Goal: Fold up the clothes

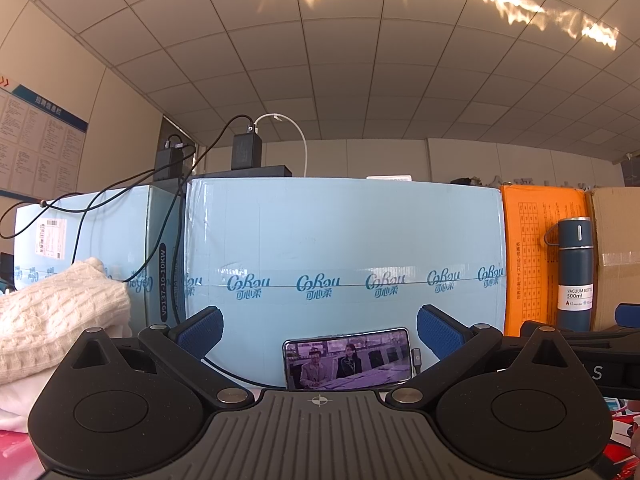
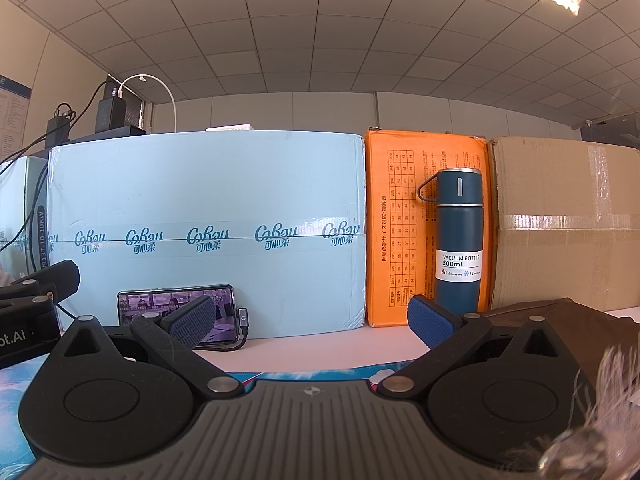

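Clothes: one cream cable-knit sweater (image 1: 52, 312) heaped at the left of the desk (image 2: 320, 348), one brown garment (image 2: 580, 320) at the right. Behind: two pale-blue cartons (image 1: 344, 256), one orange box (image 2: 424, 228), one taped brown carton (image 2: 568, 220), closed; one upright navy vacuum bottle (image 2: 458, 240); one propped phone (image 1: 348, 358). Left hand-held gripper (image 1: 320, 334) and right hand-held gripper (image 2: 312, 318): blue textured pads apart, empty.

Phone (image 1: 347, 359), vacuum bottle (image 2: 458, 240), blue box (image 2: 208, 236)

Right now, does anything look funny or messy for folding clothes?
A little. A phone playing a video leans against the light blue box, and black cables dangle down a neighbouring box. The cream knit sweater sits bunched up, not folded. Both grippers hold nothing, jaws open. Nothing is spilled or broken.
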A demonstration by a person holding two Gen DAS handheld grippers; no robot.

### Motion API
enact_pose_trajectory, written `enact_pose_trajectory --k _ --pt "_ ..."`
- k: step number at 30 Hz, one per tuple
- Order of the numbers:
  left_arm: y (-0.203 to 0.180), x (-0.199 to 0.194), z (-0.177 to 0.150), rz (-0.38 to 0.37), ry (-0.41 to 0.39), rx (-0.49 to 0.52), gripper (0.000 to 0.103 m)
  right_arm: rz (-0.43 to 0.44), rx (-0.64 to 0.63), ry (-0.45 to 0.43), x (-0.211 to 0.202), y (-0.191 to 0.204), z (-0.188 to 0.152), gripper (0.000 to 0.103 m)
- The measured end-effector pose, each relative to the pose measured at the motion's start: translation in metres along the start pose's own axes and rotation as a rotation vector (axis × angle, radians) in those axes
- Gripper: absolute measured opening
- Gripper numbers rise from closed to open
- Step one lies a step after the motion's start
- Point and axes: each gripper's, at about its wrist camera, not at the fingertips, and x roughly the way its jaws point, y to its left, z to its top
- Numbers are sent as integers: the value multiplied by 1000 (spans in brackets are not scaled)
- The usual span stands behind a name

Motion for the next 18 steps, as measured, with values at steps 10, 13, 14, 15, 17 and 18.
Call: enact_pose_trajectory --k 10,13,14,15,17,18 --pt "1 0 0 -1 3 -2 103 1 0 3 1 1 0 103" --pt "1 0 -1 -6 8 -3 103 2 0 5 1 1 0 103" --pt "0 0 -1 -6 9 -3 103 2 0 5 1 1 0 103" --pt "0 0 0 -7 9 -3 103 3 0 5 1 1 0 103" --pt "0 -1 -1 -7 7 -3 103 3 -1 5 1 0 0 103" --pt "0 -1 -1 -7 7 -3 103 3 -1 5 1 0 0 103"
